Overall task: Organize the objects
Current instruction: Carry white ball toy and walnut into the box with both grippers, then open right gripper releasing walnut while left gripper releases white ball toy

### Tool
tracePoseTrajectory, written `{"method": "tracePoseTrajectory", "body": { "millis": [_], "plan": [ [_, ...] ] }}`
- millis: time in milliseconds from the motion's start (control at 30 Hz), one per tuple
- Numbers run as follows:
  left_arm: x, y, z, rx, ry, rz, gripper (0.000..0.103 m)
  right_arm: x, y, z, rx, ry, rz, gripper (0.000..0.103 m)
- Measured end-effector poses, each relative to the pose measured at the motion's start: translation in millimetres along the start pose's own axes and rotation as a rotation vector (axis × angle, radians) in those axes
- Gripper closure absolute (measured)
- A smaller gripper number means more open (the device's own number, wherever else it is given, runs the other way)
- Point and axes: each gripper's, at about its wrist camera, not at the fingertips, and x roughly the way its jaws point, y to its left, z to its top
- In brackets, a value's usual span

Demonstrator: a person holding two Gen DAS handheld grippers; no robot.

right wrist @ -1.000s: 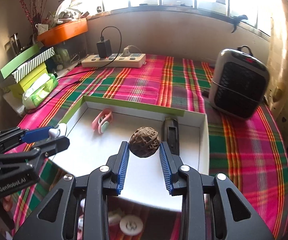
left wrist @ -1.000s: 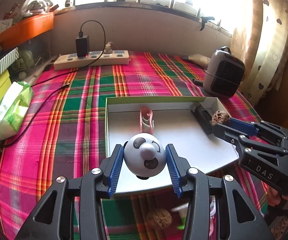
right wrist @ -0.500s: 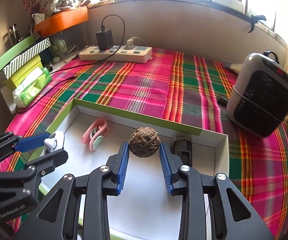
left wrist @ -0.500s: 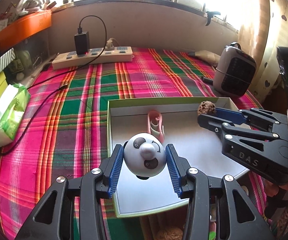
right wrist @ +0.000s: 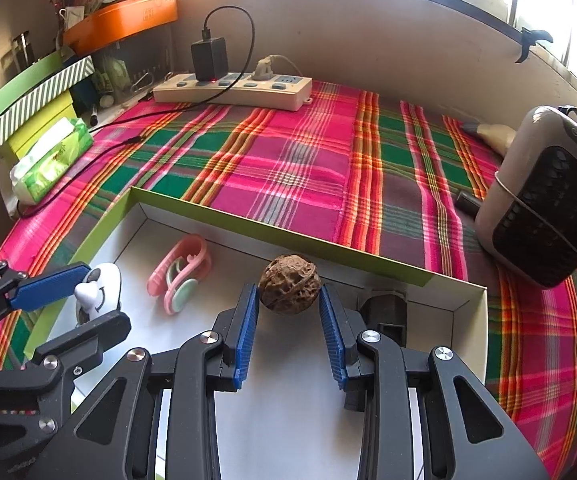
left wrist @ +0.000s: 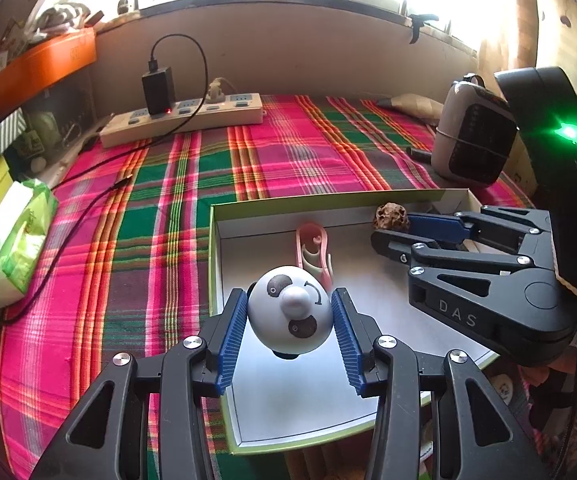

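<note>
Left wrist view shows the left gripper (left wrist: 290,312) clamped on a panda ball (left wrist: 290,310) above the box (left wrist: 224,360); the right gripper (right wrist: 289,292) pinches a walnut (right wrist: 289,284) over its far side.

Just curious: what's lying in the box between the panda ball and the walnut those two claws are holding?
A pink clip lies on the box floor between the panda ball and walnut, clearest in the right wrist view.

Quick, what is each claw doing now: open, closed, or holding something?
Left claw: closed on the white panda ball.
Right claw: closed on the walnut.
</note>
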Motion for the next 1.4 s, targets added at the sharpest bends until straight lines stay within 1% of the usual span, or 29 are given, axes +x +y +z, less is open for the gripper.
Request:
{"method": "tracePoseTrajectory", "body": {
  "millis": [67, 233, 800, 1033, 1100, 1167, 1333, 1400],
  "plan": [
    [0.1, -1.9, 0.3, 0.008, -0.002, -0.01, 0.061, 2.5, -1.2, -0.1, 0.002, 0.006, -0.002, 0.07],
    [5.9, -2.6, -1.1, 0.007, 0.021, -0.017, 0.061, 4.3, -1.5, 0.0, -0.005, 0.015, -0.01, 0.07],
    [6.6, -5.3, -2.3, 0.027, 0.022, 0.004, 0.061, 8.2, 1.4, 2.6, -0.026, 0.04, -0.042, 0.07],
    [7.4, -6.0, -2.2, 0.026, 0.023, 0.003, 0.061, 8.3, 0.3, 2.4, -0.01, 0.041, -0.045, 0.069],
    [7.3, -5.8, -2.2, 0.026, 0.023, 0.003, 0.061, 8.1, 0.4, 2.5, -0.01, 0.041, -0.044, 0.064],
    [6.9, -5.4, -2.2, 0.027, 0.024, 0.003, 0.061, 7.9, 0.3, 2.9, -0.008, 0.04, -0.043, 0.062],
    [7.5, -5.5, -1.7, 0.025, 0.024, 0.001, 0.061, 7.4, 0.3, 3.0, -0.005, 0.042, -0.041, 0.061],
    [7.7, -5.7, -1.8, 0.024, 0.024, 0.0, 0.061, 7.4, 0.0, 3.0, -0.001, 0.043, -0.034, 0.055]
  ]
}}
